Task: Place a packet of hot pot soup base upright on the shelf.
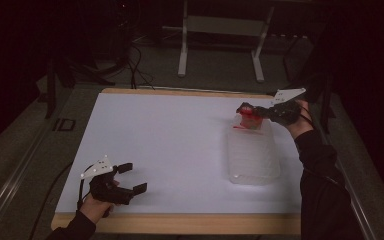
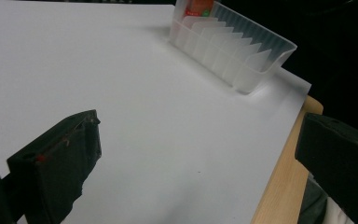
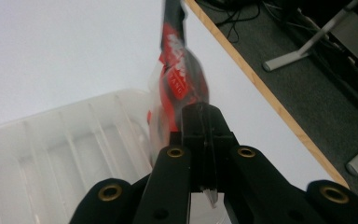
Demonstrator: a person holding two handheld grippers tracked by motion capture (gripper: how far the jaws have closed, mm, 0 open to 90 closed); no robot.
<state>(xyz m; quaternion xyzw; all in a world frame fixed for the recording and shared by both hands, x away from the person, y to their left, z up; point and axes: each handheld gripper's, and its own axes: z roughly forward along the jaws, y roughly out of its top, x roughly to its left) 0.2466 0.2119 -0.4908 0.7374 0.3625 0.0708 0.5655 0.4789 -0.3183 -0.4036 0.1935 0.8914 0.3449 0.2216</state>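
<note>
White lettering stands on the red label of a clear packet (image 3: 177, 74), clamped between the closed jaws of the right gripper (image 3: 204, 116) just above the far end of the clear slotted tray (image 3: 65, 140). The letters are blurred and turned sideways, so no word, brand or number on that label can be made out. In the left gripper view an orange and green patch of a packet (image 2: 200, 7) shows at the far end of the tray, also with nothing legible on it.
</note>
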